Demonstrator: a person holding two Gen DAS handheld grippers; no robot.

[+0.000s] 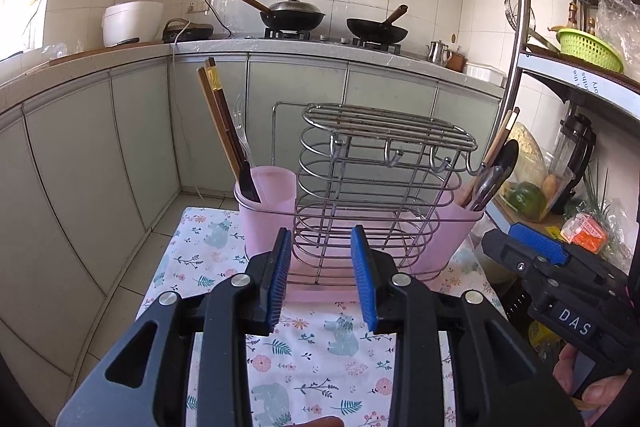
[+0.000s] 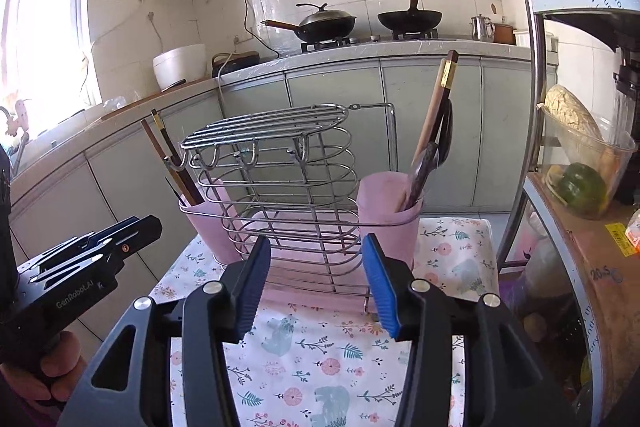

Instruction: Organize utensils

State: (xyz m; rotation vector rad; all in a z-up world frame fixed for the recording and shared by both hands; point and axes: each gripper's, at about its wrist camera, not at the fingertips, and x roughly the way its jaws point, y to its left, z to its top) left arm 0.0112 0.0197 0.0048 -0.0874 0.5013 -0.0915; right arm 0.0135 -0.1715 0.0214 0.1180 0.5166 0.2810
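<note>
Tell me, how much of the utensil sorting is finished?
Looks mostly done: chopsticks stand in the left pink cup, and spoons in the right pink cup of the wire rack. In hand: nothing; the left gripper and right gripper are open. No loose utensils show on the floral cloth.

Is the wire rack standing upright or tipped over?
Upright: the wire rack stands on the floral cloth, flat top level.

We cannot see the lower ends of the chopsticks and spoons; the pink cups hide them. The desk runs off the bottom edge.
</note>
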